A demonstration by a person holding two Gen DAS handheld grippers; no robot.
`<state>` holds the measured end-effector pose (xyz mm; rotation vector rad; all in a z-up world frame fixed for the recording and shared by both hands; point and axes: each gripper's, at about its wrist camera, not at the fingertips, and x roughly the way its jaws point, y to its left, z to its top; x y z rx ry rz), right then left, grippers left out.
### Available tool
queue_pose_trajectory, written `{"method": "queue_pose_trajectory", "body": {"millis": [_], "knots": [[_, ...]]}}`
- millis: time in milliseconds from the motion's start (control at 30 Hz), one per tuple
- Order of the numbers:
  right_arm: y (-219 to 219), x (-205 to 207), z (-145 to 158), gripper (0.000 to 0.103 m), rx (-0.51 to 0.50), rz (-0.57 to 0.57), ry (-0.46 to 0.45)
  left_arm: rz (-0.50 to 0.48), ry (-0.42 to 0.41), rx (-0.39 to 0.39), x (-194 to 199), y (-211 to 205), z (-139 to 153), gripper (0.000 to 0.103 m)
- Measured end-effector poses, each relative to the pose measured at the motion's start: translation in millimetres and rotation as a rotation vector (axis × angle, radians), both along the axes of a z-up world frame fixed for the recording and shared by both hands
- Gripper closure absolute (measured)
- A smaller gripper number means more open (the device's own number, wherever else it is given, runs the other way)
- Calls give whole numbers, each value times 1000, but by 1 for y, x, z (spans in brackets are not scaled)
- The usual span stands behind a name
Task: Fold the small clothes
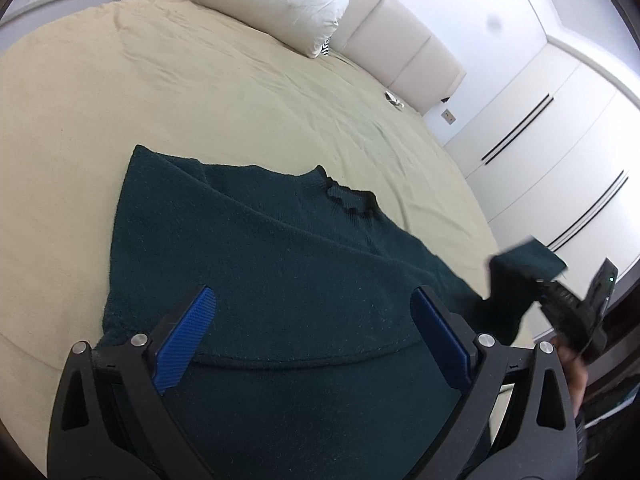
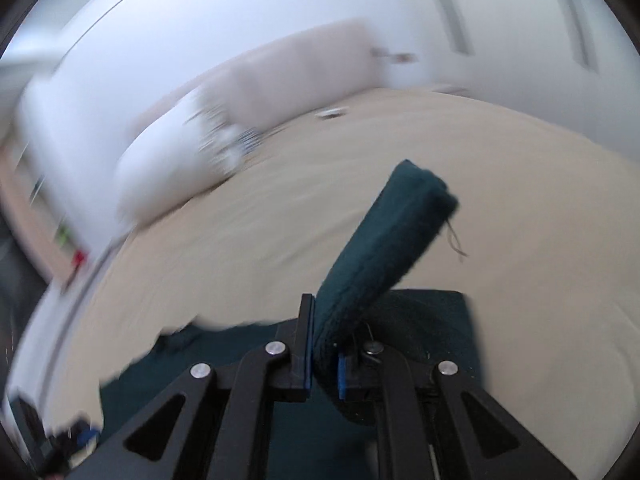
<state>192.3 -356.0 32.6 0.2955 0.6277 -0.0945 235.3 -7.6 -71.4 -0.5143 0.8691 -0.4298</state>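
A: Where does the garment lie?

B: The dark green sweater [image 1: 256,248] is spread across the beige bedsheet [image 1: 200,92], neckline [image 1: 352,196] pointing toward the headboard [image 1: 400,52]. A fold edge crosses it near the bottom of the left wrist view.

A: And the left gripper [image 1: 312,332]?

B: It hangs over the sweater's near part with its blue pads [image 1: 188,340] spread wide and nothing between them.

A: The right one?

B: The right gripper [image 2: 324,356] has its jaws pressed in on the sleeve [image 2: 384,240], which sticks up and forward beyond the fingers, cuff end lifted clear of the sheet. A loose thread [image 2: 454,240] dangles from the cuff. In the left wrist view the same sleeve rises at the sweater's right edge.

A: Anything else around?

B: A white pillow [image 1: 280,0] leans against the headboard, and white wardrobe doors [image 1: 552,132] stand beyond the bed. The right wrist view is blurred, so finer detail there cannot be told.
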Motion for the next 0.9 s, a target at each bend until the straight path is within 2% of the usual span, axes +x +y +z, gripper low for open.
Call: {"method": "queue_pose_trajectory", "body": {"millis": [67, 133, 233, 267, 333, 367, 433, 533, 600, 667, 700, 767, 833, 900], "knots": [[70, 21, -19, 93, -77, 152, 41, 0, 7, -24, 3, 4, 1, 4], [122, 38, -43, 93, -129, 280, 103, -11, 23, -50, 8, 7, -1, 4], [167, 53, -87, 91, -169, 401, 233, -28, 55, -93, 15, 9, -7, 4], [171, 56, -98, 87, -169, 414, 265, -30, 70, -96, 18, 8, -10, 4], [172, 55, -103, 78, -142, 413, 254, -52, 123, -110, 26, 2, -21, 4], [166, 49, -101, 58, -101, 414, 233, -57, 143, -113, 28, -1, -25, 4], [151, 40, -94, 31, -35, 388, 205, -79, 177, -122, 34, -9, -32, 4], [129, 28, -81, 30, 40, 344, 145, -91, 198, -92, 42, -22, -37, 4], [106, 3, -79, 30, 151, 291, 130, -92, 207, -76, 46, -28, -38, 7], [82, -6, -82, 30, 274, 246, 119, -107, 208, -49, 48, -38, -37, 41], [70, -15, -85, 30, 330, 219, 115, -121, 241, -10, 52, -44, -40, 71], [39, -36, -95, 30, 474, 137, 99, -121, 273, 34, 57, -51, -47, 75], [12, -54, -107, 29, 623, 59, 83, -128, 264, 64, 59, -55, -48, 81], [-12, -67, -122, 30, 776, -3, 56, -119, 263, 72, 60, -57, -47, 92]]}}
